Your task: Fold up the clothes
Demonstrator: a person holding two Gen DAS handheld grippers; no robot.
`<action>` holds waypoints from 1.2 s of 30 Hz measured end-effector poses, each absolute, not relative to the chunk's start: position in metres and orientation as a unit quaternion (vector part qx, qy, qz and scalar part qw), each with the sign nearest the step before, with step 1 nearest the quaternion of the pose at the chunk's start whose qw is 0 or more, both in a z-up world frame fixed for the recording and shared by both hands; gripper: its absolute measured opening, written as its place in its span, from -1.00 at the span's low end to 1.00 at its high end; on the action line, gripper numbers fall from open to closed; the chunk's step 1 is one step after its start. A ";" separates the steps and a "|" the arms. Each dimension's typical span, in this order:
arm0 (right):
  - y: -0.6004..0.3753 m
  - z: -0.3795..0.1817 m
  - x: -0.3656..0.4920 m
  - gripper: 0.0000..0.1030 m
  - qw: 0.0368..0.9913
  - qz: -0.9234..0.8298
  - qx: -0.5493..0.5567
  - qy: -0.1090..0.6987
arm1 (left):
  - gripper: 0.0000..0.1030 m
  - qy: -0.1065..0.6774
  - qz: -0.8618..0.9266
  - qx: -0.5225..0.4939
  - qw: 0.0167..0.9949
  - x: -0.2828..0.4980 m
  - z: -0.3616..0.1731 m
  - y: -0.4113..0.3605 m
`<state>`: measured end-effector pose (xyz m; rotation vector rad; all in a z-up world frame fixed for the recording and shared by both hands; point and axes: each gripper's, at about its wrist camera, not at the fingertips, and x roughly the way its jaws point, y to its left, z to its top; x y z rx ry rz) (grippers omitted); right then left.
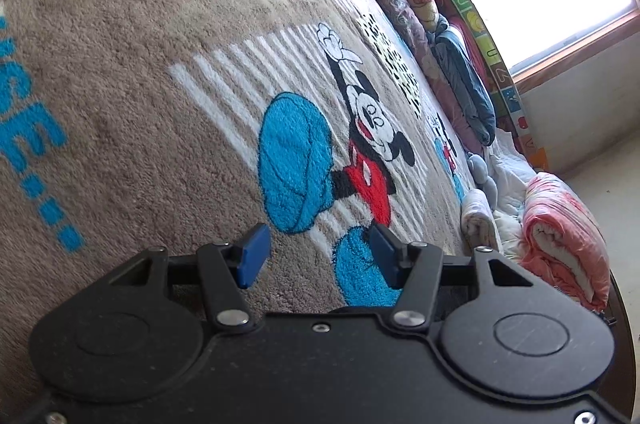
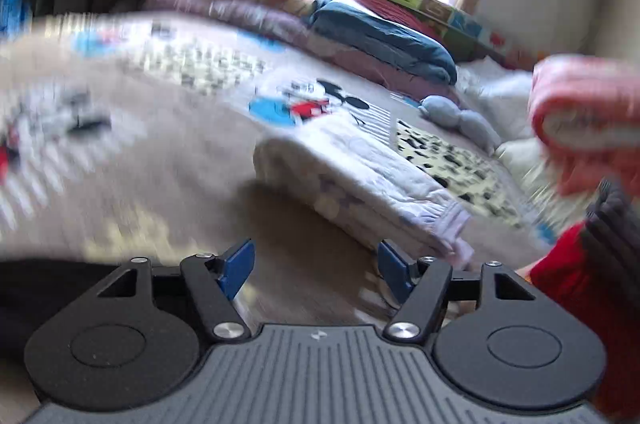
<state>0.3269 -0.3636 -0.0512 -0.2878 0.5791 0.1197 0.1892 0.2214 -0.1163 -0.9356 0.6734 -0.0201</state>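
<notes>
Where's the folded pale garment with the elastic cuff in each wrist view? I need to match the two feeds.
Left wrist: the folded pale garment is small at the right, on the rug's edge, left of the pink rolled blanket.
Right wrist: folded pale garment at centre, just ahead of the open right gripper.
Shared landmark: the blue bundle near the window.
</notes>
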 end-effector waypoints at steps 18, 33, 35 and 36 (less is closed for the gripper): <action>-0.383 -0.126 0.343 -0.73 0.888 0.143 0.161 0.407 | 0.07 0.321 -0.013 -0.441 0.838 0.191 -0.116 0.219; -0.430 -0.086 0.270 -0.87 0.883 0.124 0.261 0.370 | 0.07 0.329 -0.050 -0.384 0.861 0.192 -0.106 0.195; -0.440 -0.089 0.257 -0.87 0.874 0.117 0.285 0.375 | 0.07 0.321 -0.058 -0.347 0.879 0.191 -0.099 0.185; -0.443 -0.093 0.250 -0.87 0.870 0.113 0.295 0.379 | 0.07 0.317 -0.062 -0.327 0.888 0.191 -0.096 0.179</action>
